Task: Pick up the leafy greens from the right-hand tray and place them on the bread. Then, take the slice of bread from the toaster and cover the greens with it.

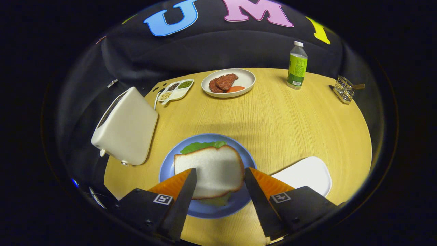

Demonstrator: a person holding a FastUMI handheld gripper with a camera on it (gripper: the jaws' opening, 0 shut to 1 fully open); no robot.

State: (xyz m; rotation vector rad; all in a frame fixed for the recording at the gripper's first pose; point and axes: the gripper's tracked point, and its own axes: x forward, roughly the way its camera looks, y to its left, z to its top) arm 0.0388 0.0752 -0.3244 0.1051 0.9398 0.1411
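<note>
Hand-held gripper: fingers apart, flanking the bread slice without clamping it. Slice lies over leafy greens on blue plate, lower centre; toaster left.

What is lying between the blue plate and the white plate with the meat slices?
Nothing: in the gripper view, only bare wooden table lies between the blue plate and the meat plate. The gripper is open, its fingers flanking the bread slice.
</note>
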